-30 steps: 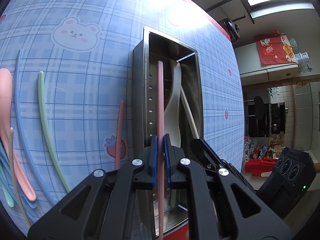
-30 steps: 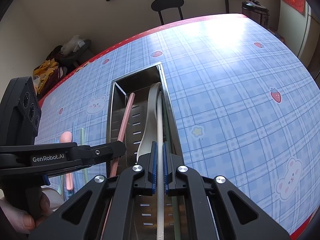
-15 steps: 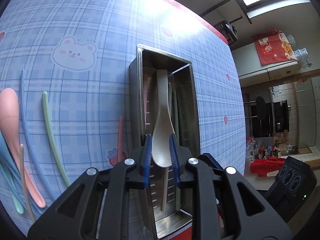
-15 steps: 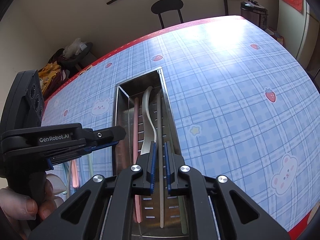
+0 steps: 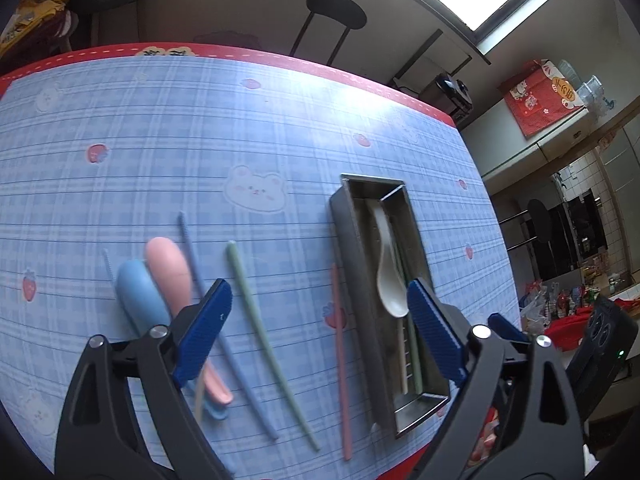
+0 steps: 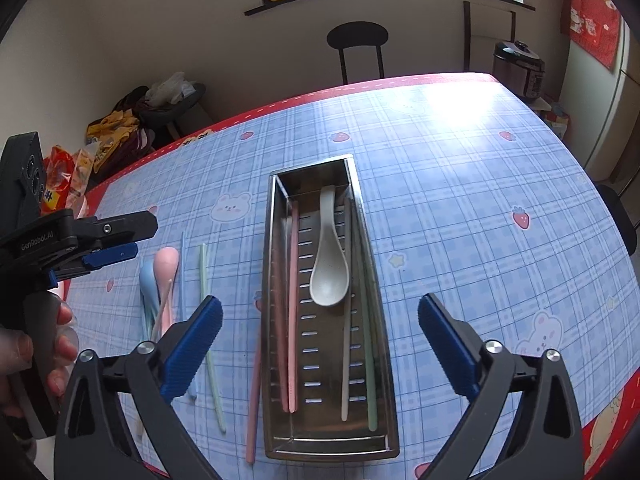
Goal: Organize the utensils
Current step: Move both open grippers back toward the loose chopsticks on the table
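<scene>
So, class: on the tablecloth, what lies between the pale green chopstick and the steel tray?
One pink chopstick, lying on the cloth right beside the steel tray, with bare cloth between it and the pale green chopstick. Both wrist views show this.

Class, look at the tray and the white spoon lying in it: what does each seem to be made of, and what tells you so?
Tray: probably stainless steel, brushed grey walls with dull reflections and punched slots. White spoon: matte, faintly speckled, likely plastic or a fibre composite; ceramic cannot be ruled out.
</scene>
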Motion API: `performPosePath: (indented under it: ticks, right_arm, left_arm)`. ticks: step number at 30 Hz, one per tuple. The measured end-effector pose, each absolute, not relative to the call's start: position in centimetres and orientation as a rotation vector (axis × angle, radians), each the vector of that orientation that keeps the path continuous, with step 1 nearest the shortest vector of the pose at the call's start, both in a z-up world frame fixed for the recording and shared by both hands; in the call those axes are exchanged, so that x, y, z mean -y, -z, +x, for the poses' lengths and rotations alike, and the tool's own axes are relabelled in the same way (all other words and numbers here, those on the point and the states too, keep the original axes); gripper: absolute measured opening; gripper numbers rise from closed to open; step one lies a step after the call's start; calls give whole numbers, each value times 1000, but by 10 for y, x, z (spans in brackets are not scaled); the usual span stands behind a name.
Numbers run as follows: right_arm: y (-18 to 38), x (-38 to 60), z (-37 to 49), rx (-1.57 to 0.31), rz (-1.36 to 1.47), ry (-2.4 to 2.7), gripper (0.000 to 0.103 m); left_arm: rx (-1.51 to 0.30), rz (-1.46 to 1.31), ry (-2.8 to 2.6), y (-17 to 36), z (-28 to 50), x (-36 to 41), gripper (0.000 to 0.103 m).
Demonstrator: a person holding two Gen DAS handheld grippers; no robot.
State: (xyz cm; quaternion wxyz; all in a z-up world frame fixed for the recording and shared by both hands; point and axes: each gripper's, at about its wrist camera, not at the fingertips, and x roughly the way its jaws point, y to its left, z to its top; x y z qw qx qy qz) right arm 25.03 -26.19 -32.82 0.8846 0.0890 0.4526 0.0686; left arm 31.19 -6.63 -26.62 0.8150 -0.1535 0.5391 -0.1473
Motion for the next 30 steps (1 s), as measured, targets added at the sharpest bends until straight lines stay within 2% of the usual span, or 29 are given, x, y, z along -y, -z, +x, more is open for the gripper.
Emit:
performPosePath:
  ticks: [10, 19, 30]
  right_arm:
    - [334, 209, 231, -946, 45, -204, 97]
    - [345, 173, 223, -984, -16, -288, 97]
    - [360, 138, 199, -1023, -122, -397, 97]
  left_arm:
    - [-1069, -165, 210, 270, 257, -8, 97]
    - [-1096, -83, 226, 298, 213, -22, 97]
    - [-1027, -35, 247, 308, 174, -23, 97]
